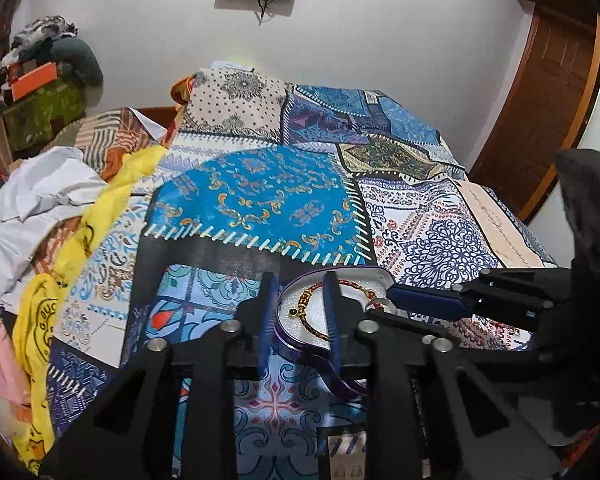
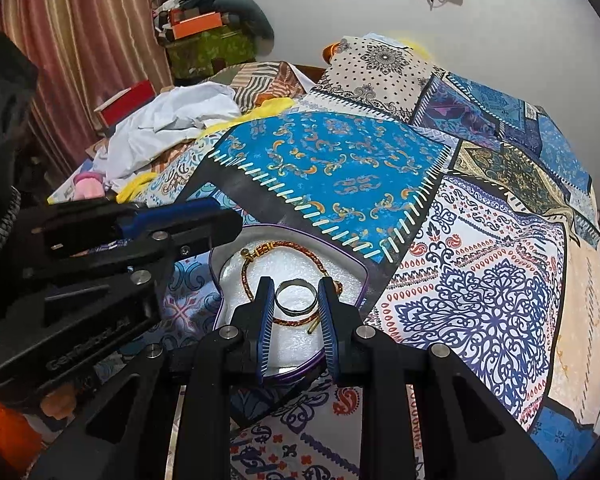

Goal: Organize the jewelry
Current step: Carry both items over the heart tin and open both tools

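Right wrist view, lower centre: the right gripper (image 2: 294, 300) stands over a heart-shaped tray (image 2: 352, 258) with a purple rim and white lining, lying on a patchwork bedspread (image 2: 480, 280). A silver ring (image 2: 295, 297) sits between its blue fingers (image 2: 265, 320); whether the pads touch it cannot be told, so grasp or release is uncertain. A braided red-gold bracelet (image 2: 284, 250) lies in the tray around the ring. Left wrist view, lower centre: the left gripper (image 1: 300, 304) has its jaws parted, straddling the tray's near-left rim (image 1: 300, 342), holding nothing. The bracelet (image 1: 316, 306) shows between them. Loose clothes (image 1: 40, 196) fill the left of the frame.
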`<state>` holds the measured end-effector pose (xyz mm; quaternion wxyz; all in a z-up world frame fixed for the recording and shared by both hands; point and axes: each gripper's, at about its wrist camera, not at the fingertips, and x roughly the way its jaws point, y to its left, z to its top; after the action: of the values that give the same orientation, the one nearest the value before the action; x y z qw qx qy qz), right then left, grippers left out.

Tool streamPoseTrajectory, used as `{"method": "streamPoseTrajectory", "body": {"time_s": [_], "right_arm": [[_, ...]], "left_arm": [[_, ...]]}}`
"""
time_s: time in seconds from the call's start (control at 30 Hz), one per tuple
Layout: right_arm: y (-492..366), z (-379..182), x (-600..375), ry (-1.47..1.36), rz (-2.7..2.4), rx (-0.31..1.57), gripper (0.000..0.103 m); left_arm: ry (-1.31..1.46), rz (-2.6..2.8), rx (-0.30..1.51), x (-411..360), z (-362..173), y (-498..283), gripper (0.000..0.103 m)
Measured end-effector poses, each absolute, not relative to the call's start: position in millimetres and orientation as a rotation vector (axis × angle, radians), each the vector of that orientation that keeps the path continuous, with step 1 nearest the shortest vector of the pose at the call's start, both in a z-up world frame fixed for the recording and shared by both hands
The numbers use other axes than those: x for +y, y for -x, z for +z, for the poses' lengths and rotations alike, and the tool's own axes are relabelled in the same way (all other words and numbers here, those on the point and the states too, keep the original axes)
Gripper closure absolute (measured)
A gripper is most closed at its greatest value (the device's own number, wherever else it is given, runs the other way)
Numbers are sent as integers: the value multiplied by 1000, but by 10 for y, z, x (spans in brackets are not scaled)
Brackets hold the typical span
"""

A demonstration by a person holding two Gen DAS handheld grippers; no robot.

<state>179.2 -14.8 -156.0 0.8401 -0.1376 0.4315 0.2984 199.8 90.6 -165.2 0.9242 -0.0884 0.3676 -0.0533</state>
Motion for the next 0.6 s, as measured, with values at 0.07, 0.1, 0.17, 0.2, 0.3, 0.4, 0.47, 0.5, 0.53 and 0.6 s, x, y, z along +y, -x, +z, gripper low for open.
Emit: {"method": "streamPoseTrajectory", "body": {"time_s": [0.07, 0.1, 0.17, 0.2, 0.3, 0.4, 0.47, 0.5, 0.53, 0.6], "right_arm": [[-1803, -1566, -149, 299, 610, 916, 81], [-1808, -1560, -153, 299, 602, 915, 80], [-1800, -1523, -172, 291, 598, 905, 76], [-1791, -1497, -182, 285, 596, 898, 74], [-1766, -1404, -214, 274, 584, 868, 69], [-1721, -1289, -258, 269, 566, 834, 69], [-1699, -1217, -294, 262, 557, 815, 69], [-1673, -1157, -331, 256, 549, 799, 69], [-1658, -1116, -355, 253, 544, 789, 69], [-1610, -1018, -428, 244, 531, 760, 69]], "left_arm": [[170, -97, 745, 898, -1602, -1956, 75], [167, -93, 742, 893, -1581, -1947, 75], [163, -87, 734, 886, -1534, -1918, 70], [160, -82, 727, 884, -1500, -1896, 68], [150, -71, 711, 872, -1412, -1842, 66], [146, -66, 690, 855, -1297, -1779, 65], [141, -63, 673, 831, -1221, -1727, 60], [138, -62, 665, 814, -1186, -1713, 59], [135, -62, 656, 795, -1142, -1689, 58], [130, -66, 642, 753, -1067, -1644, 57]]}}
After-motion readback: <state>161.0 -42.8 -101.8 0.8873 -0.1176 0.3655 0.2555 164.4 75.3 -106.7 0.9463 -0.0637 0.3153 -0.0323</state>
